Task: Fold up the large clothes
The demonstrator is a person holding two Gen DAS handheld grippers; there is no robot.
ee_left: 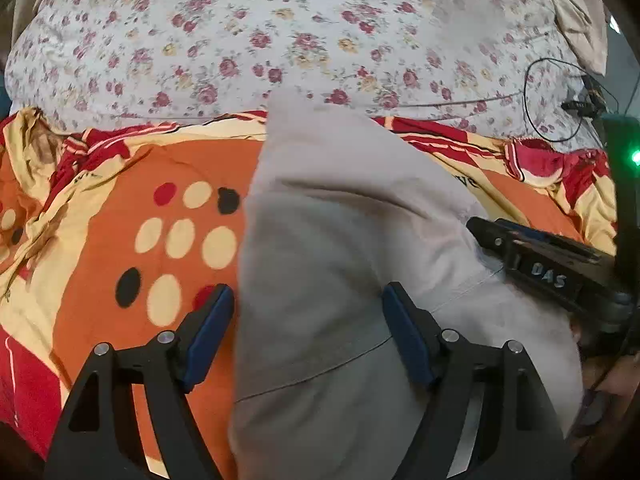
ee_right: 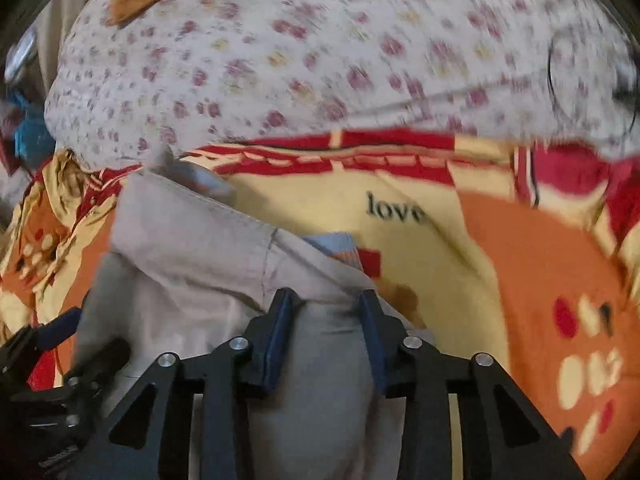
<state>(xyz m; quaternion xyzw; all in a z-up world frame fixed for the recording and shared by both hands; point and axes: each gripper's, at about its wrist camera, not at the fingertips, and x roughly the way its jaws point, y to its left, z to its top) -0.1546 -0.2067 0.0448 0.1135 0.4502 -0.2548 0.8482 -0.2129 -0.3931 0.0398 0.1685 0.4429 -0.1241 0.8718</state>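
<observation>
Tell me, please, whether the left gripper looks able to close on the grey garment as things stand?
Probably yes. The left gripper has its jaws wide open, and the grey garment already bulges up between them on the orange bedspread. Nothing lies between; the right gripper sits off to one side.

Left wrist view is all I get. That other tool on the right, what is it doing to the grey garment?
Observer: The right tool has grey garment fabric bunched between its fingers; whether it is pinched, I cannot tell.
Operator: Anything hidden beneath the garment?
Observer: A light blue and orange scrap peeks out from under its edge, ahead of that tool.
Operator: Any writing on the blanket?
Observer: Yes, the word love is printed on a yellow patch of the blanket.
</observation>
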